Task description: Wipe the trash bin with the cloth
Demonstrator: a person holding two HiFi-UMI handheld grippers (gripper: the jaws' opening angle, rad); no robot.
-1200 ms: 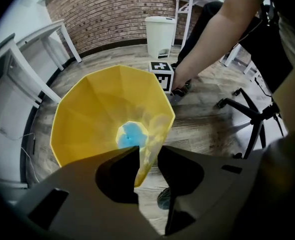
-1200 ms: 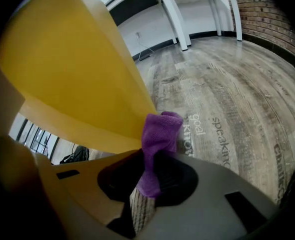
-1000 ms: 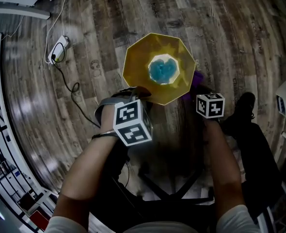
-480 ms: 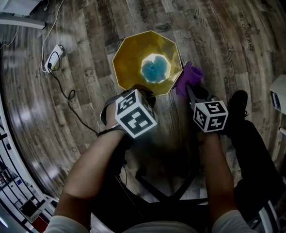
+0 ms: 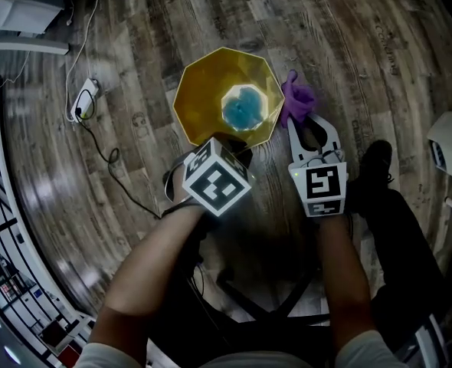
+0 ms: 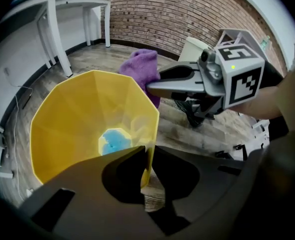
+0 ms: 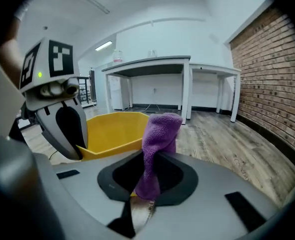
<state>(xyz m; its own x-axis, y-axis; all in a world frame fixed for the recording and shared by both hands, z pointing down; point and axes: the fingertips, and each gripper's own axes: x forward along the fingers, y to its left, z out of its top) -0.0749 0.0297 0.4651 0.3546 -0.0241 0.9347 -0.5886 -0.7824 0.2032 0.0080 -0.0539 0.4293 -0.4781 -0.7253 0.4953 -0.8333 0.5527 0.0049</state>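
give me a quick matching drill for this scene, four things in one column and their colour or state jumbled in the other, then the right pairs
Things:
1. trash bin
2. cloth
3. power strip
4. right gripper

Descriptions:
A. shut on something purple
B. yellow, open at the top
C. white, lying on the floor with a cable plugged in
D. purple, held up beside the bin

Pairs: 1-B, 2-D, 3-C, 4-A

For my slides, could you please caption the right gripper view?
Right gripper pinches purple cloth beside yellow bin; left gripper just closed on its rim.
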